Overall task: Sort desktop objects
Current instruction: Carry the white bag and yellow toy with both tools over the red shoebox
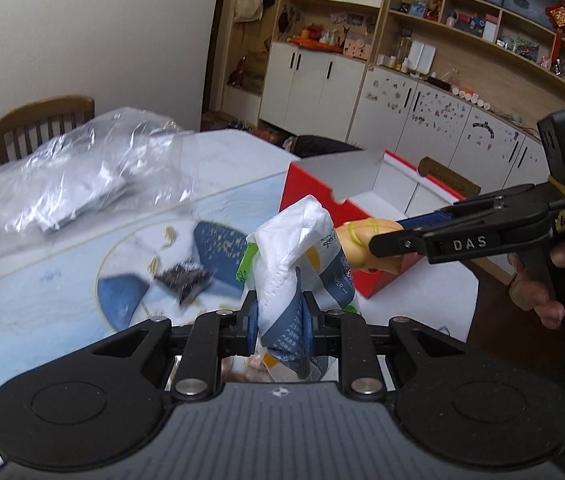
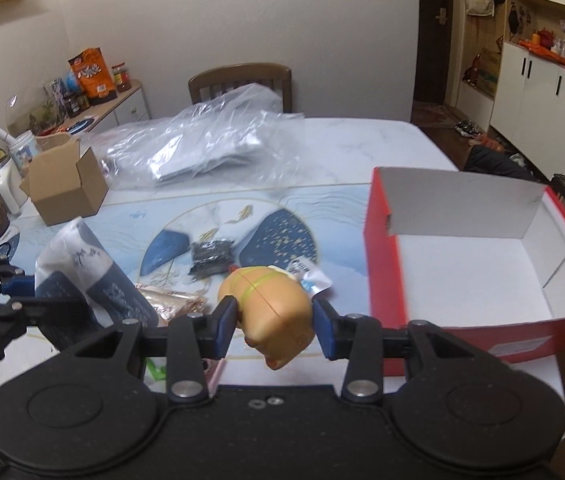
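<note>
- Left gripper [image 1: 280, 322] jaws clamped on a tissue pack [image 1: 298, 264], held above the table [image 2: 362, 152].
- Right gripper [image 2: 276, 316] jaws clamped on a tan toy [image 2: 270, 304], just beside the red box [image 2: 382, 264].
- Box interior looks bare; nothing sorted yet, I judge.
- Left on the mat: dark packet [image 2: 210, 258], gold wrapper [image 2: 174, 304].
- Box near wall is the edge to clear; open room above.

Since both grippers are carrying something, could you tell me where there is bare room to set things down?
The red box shows a bare white floor. The far table is free between the clear plastic bag and the box. It is crowded near the left gripper: black packet, foil packet, cardboard box.
</note>
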Demonstrator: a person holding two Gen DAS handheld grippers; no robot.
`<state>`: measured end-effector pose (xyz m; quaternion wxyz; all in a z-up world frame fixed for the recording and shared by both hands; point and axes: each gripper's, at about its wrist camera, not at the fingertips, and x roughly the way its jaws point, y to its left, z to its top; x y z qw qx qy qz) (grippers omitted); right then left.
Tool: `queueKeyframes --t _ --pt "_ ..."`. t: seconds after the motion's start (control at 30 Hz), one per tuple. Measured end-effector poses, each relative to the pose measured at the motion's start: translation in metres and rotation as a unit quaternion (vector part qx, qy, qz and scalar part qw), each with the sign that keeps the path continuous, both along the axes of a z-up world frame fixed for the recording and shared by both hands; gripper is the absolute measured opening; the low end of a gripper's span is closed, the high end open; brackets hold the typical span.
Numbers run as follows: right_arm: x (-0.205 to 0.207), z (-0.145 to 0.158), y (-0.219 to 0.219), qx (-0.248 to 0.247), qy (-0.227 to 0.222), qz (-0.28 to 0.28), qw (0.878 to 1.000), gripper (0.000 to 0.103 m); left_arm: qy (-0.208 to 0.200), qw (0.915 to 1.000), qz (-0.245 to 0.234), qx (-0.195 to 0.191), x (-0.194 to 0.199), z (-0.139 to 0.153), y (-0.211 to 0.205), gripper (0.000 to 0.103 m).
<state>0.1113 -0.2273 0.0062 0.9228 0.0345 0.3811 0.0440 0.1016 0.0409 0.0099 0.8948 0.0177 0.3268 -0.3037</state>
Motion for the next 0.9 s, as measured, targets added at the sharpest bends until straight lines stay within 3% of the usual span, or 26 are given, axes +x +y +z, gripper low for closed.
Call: queueKeyframes --t 0.47,0.9 --pt "0.003 0.020 -0.069 -0.006 -0.027 0.003 1.000 0.040 -0.013 0.9999 0.005 -0.003 0.020 0.024 -0.065 0.020" --pt "0.020 0.018 -0.138 -0.010 -0.025 0.005 1.000 0.040 -0.025 0.9996 -0.011 0.003 0.044 0.046 -0.147 0.020"
